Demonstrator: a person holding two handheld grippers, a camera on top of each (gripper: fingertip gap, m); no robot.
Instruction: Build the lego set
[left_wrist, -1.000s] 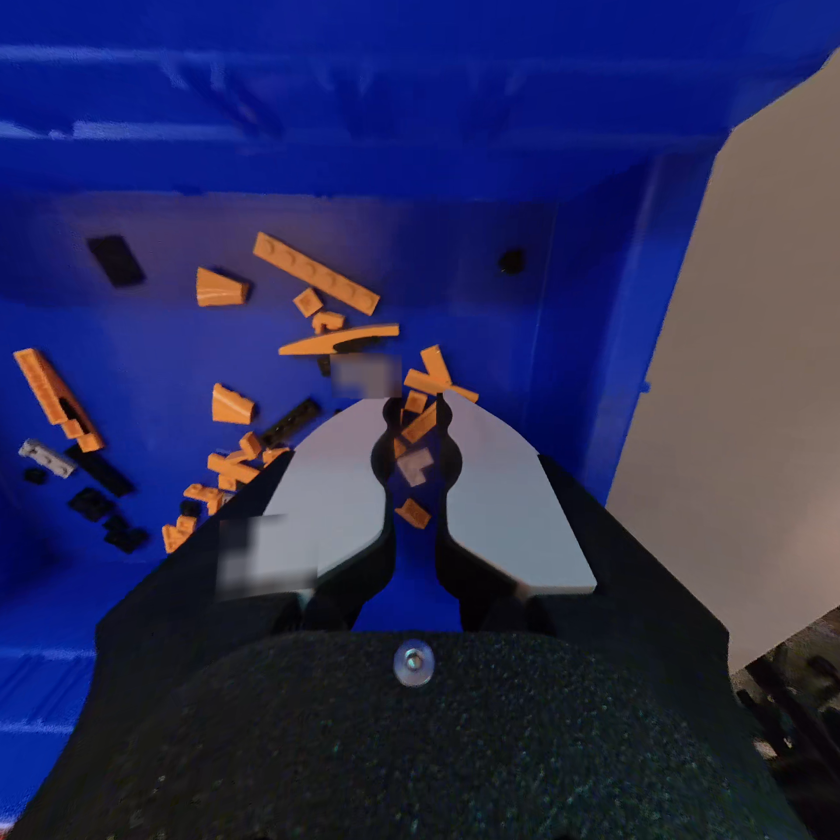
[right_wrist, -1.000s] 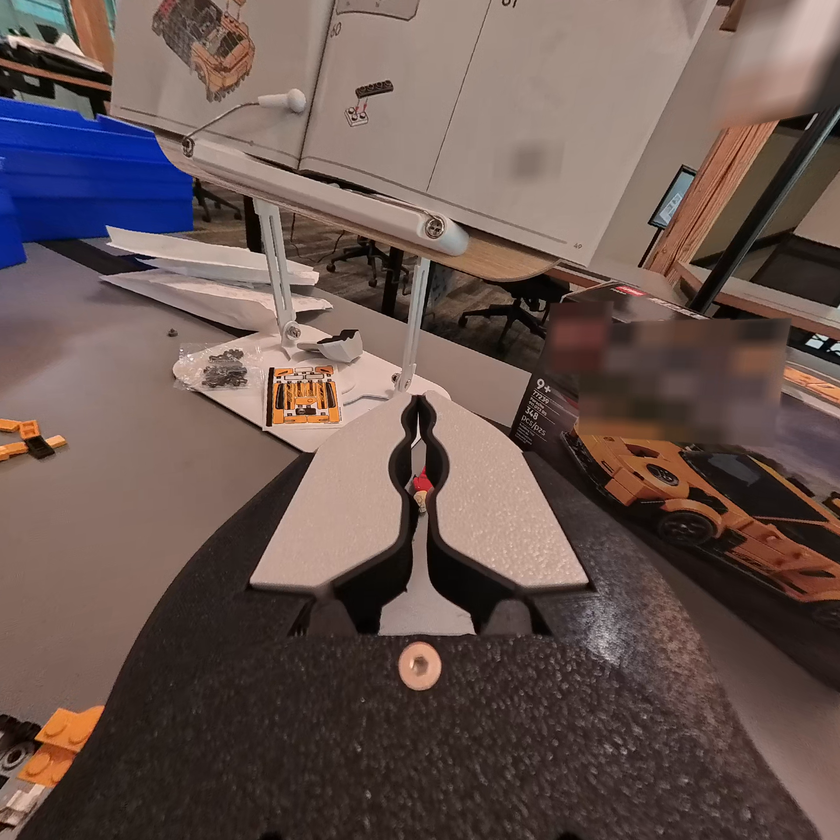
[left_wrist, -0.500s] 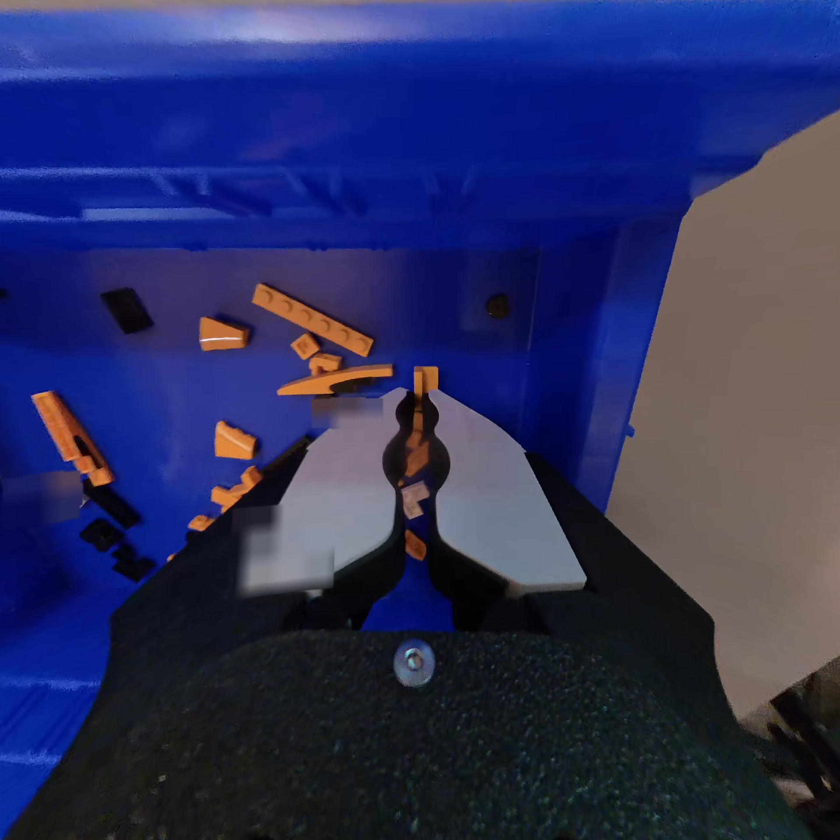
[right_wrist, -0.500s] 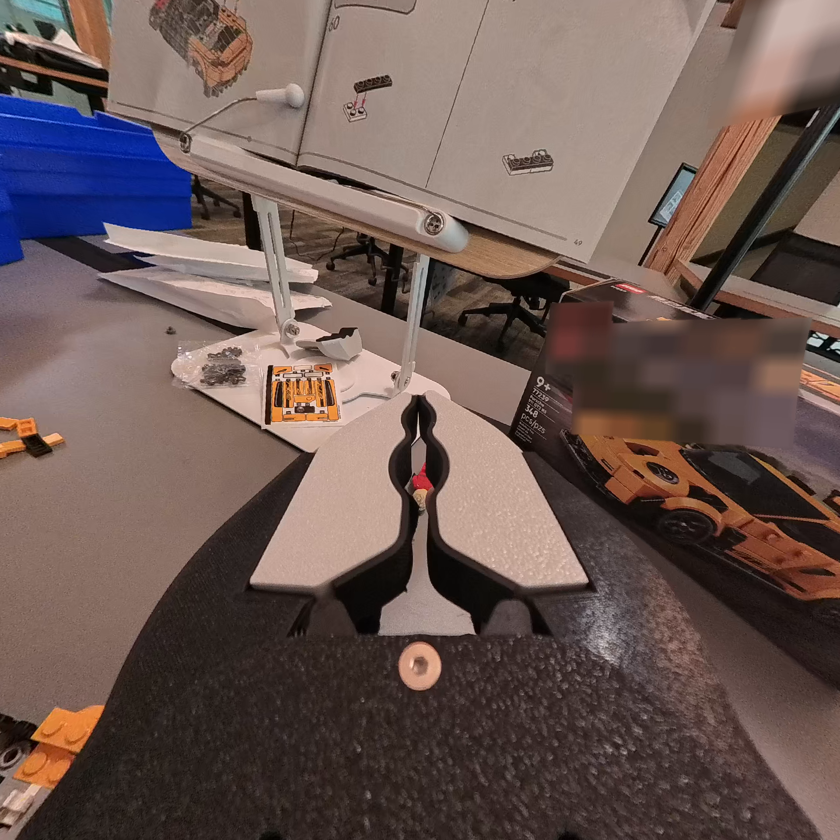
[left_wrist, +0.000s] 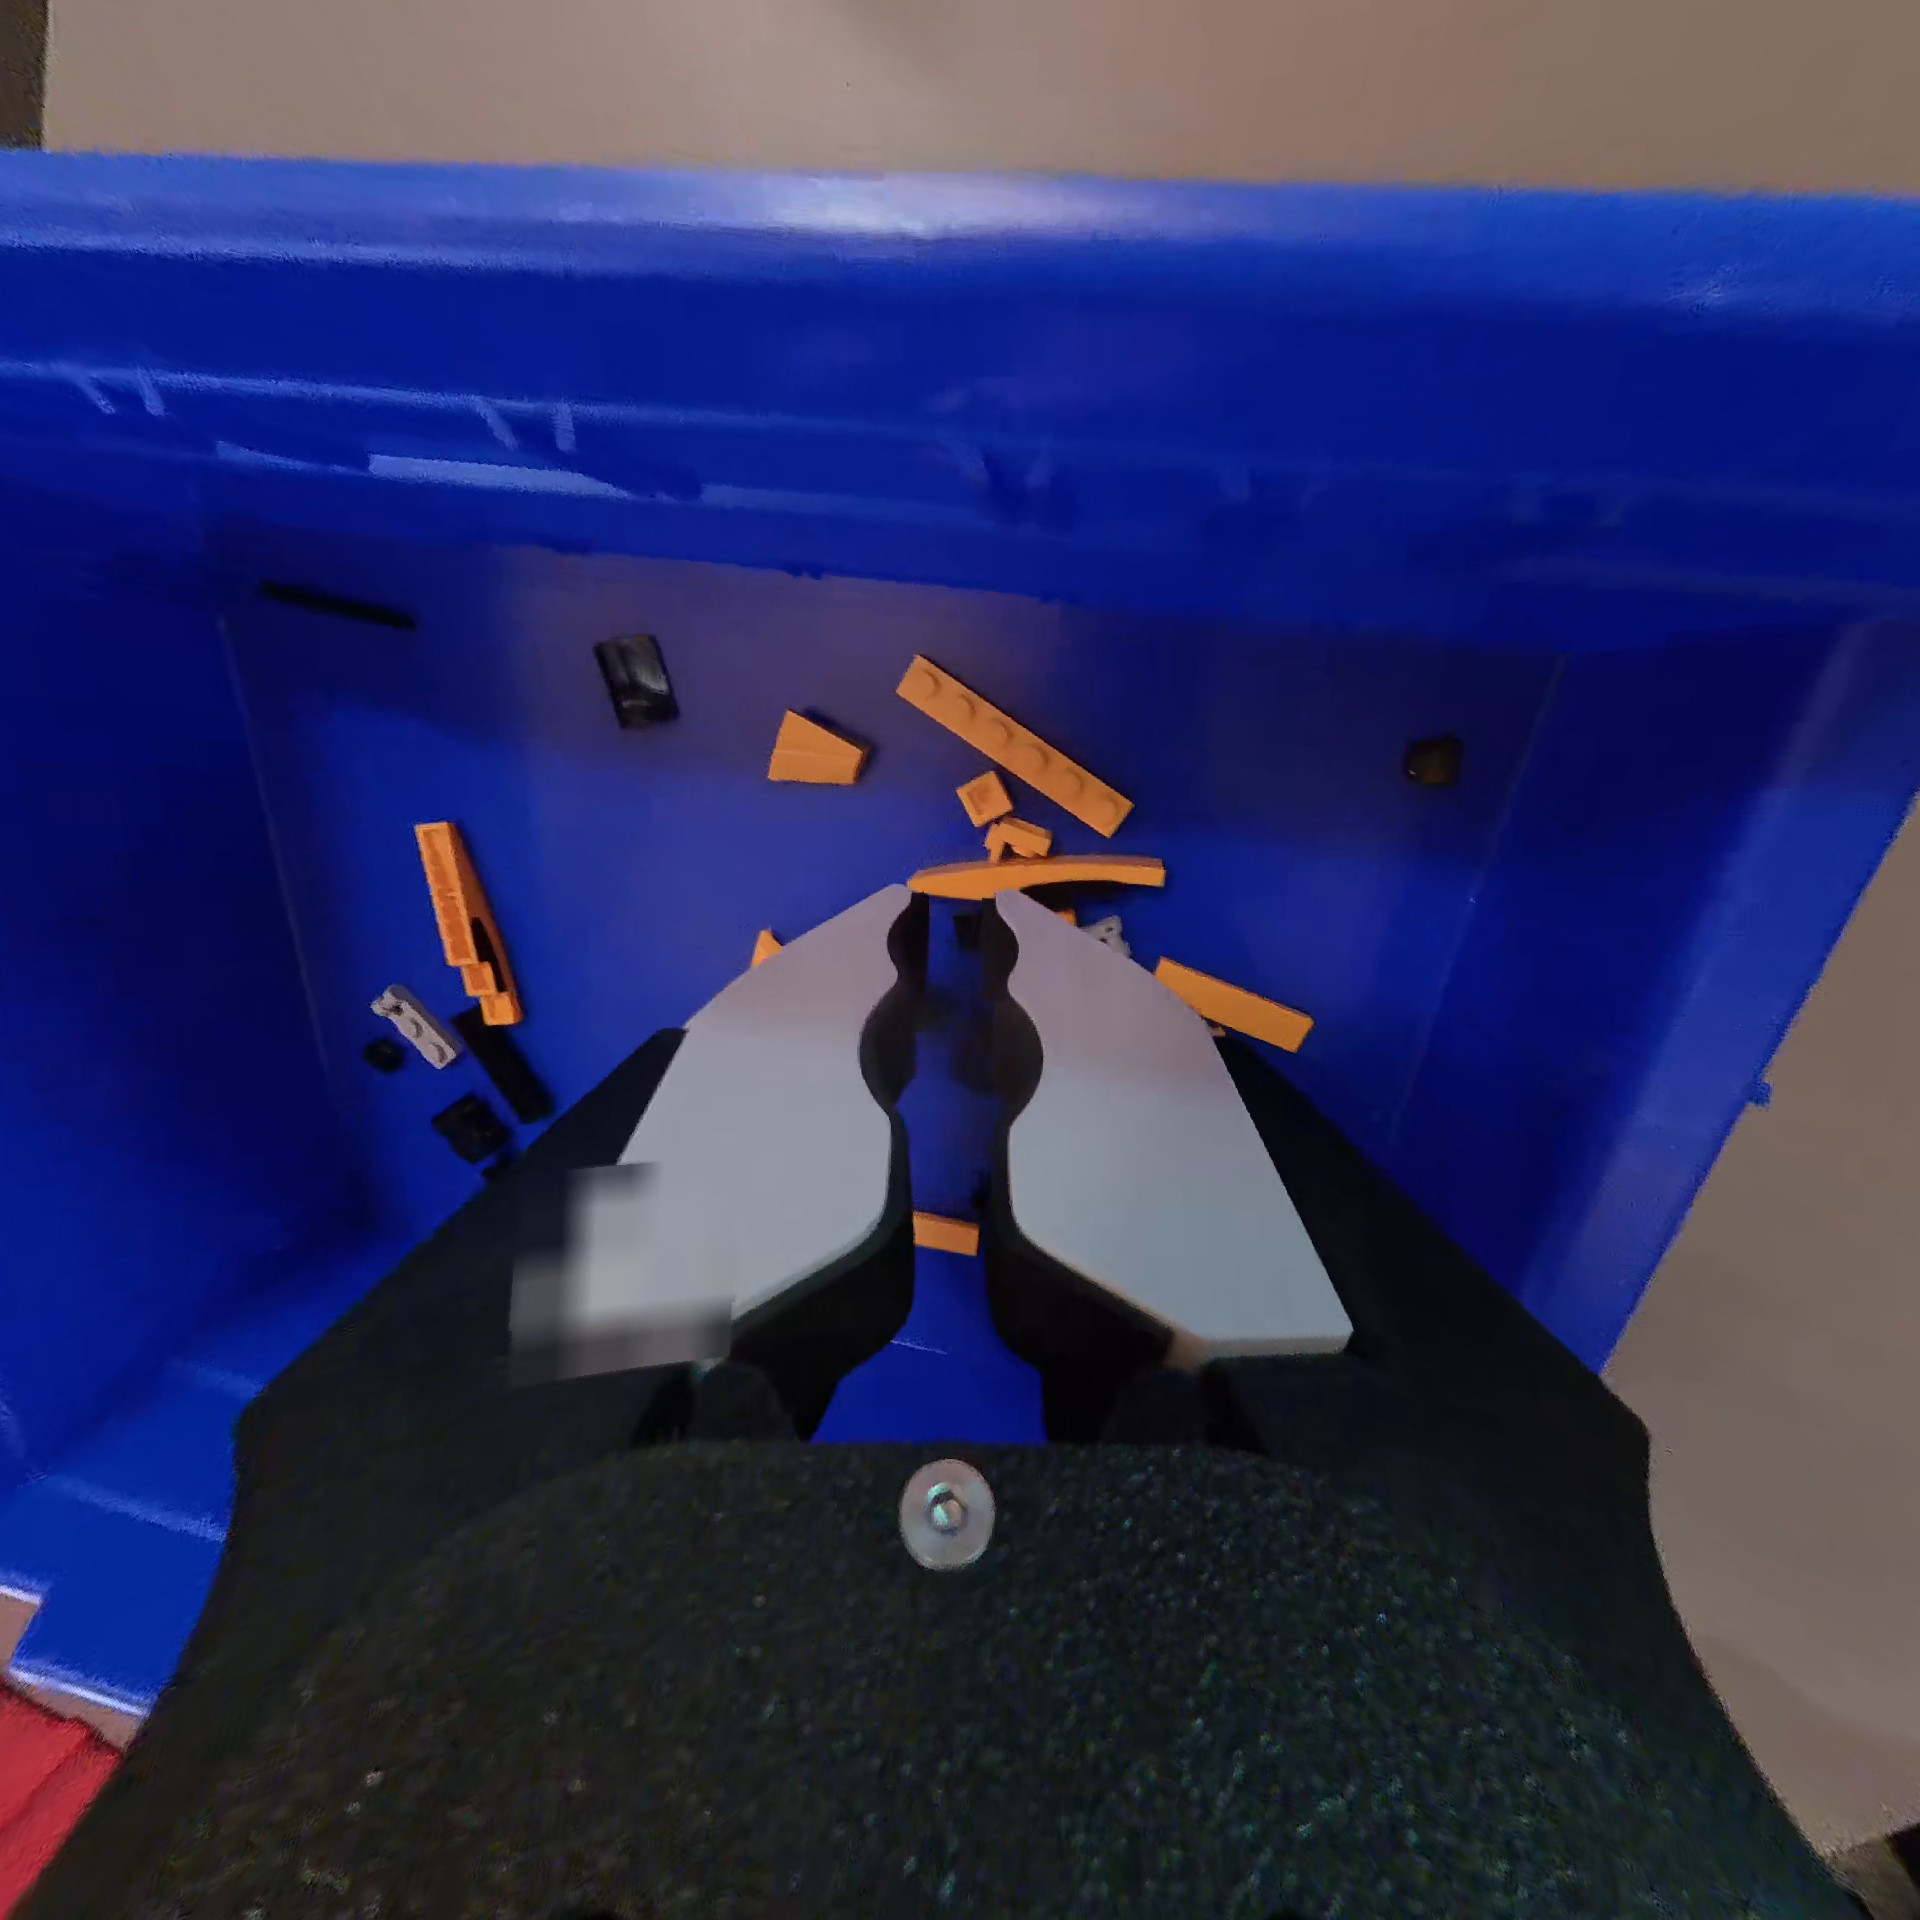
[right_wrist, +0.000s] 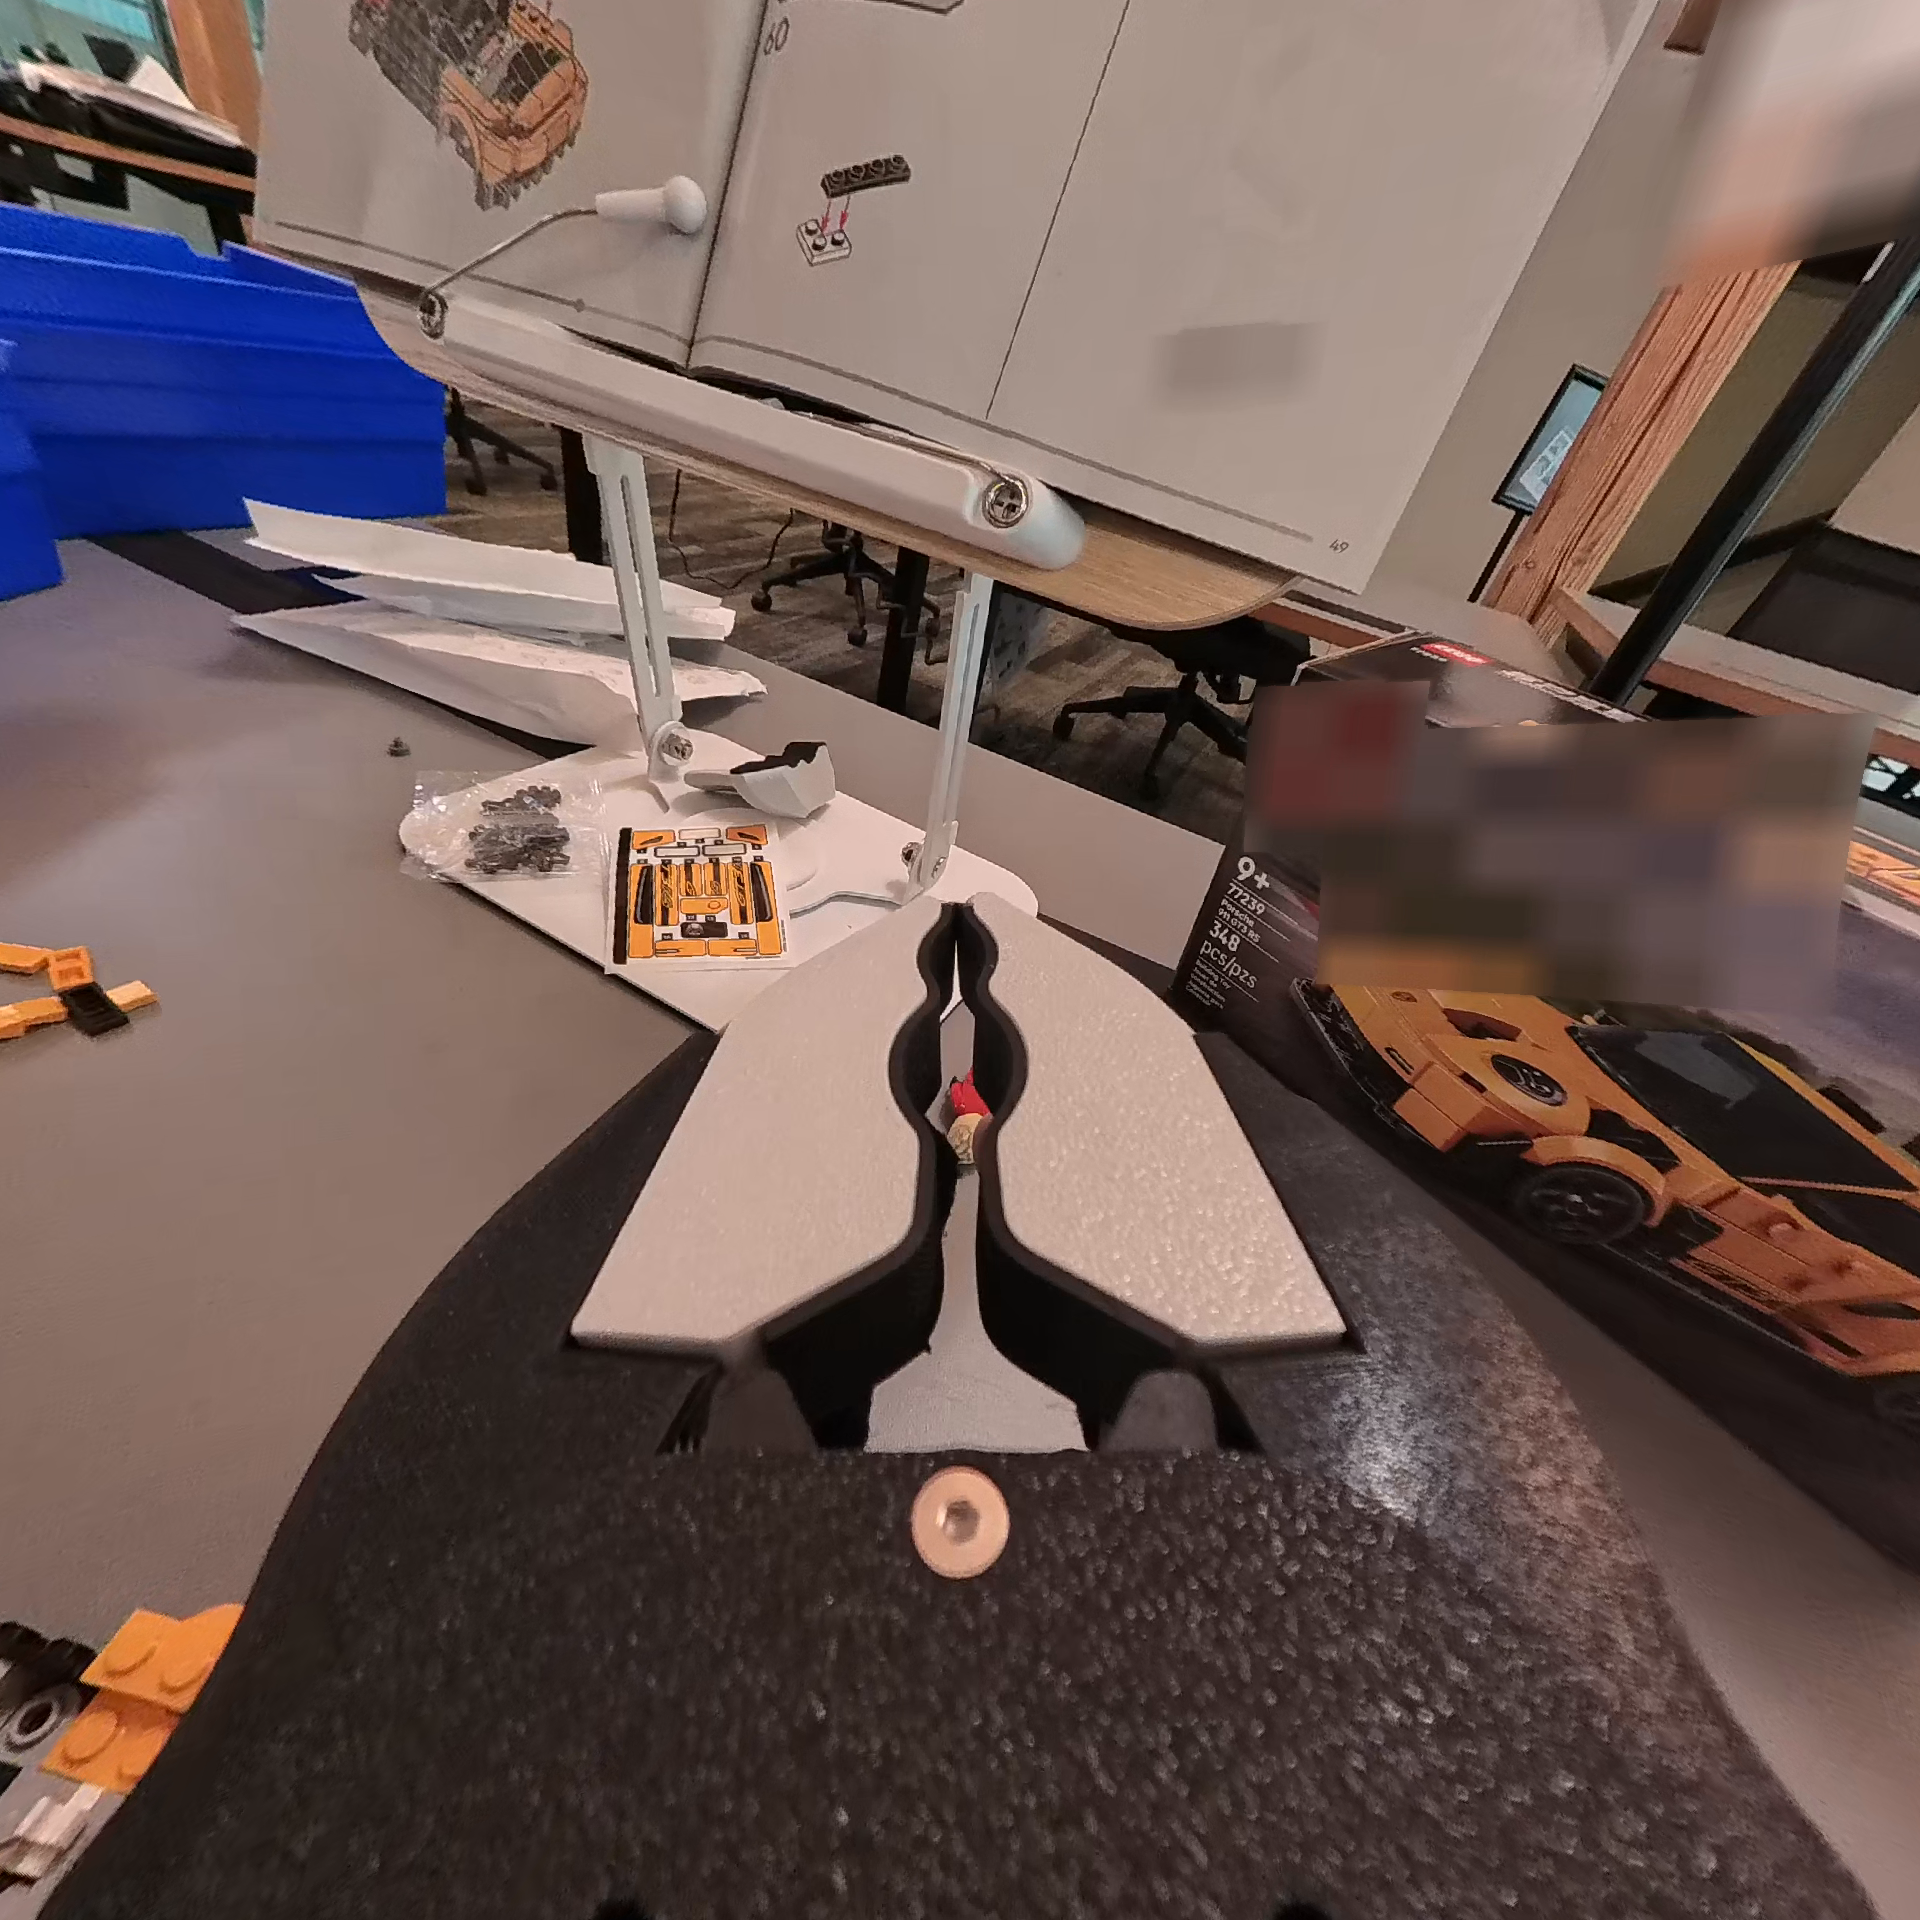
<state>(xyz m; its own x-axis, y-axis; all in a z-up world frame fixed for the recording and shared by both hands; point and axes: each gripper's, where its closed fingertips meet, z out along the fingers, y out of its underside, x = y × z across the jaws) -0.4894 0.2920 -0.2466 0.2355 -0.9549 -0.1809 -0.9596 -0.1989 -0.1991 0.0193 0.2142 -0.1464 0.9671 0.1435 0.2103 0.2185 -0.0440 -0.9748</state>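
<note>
My left gripper (left_wrist: 956, 909) hangs over a blue bin (left_wrist: 935, 260), with its jaws a little apart and nothing between the tips. Loose pieces lie on the bin floor: a long orange plate (left_wrist: 1013, 743), a curved orange piece (left_wrist: 1039, 875) just past the tips, an orange plate (left_wrist: 1231, 1003) to the right, and black pieces (left_wrist: 636, 677). My right gripper (right_wrist: 956, 914) is shut, low over the grey table (right_wrist: 260, 1143). A small red and tan piece (right_wrist: 966, 1117) shows in the hollow between its fingers; I cannot tell if it is held.
An open instruction booklet (right_wrist: 1143, 260) sits on a white stand (right_wrist: 748, 436). On the stand's base lie a sticker sheet (right_wrist: 698, 894) and a bag of small black parts (right_wrist: 509, 831). The set's box (right_wrist: 1558, 1039) is on the right. Orange and black pieces (right_wrist: 73, 992) and a part-built assembly (right_wrist: 114, 1704) are at left. Across from one pair of fingers to the other is roughly 55 cm. From the left gripper's tips to the orange plate (left_wrist: 1231, 1003) is close to 5 cm.
My left gripper closed on an orange piece half a second ago. It has since drawn back from the bin floor, and its jaws now stand apart and empty. The right gripper has barely moved.
</note>
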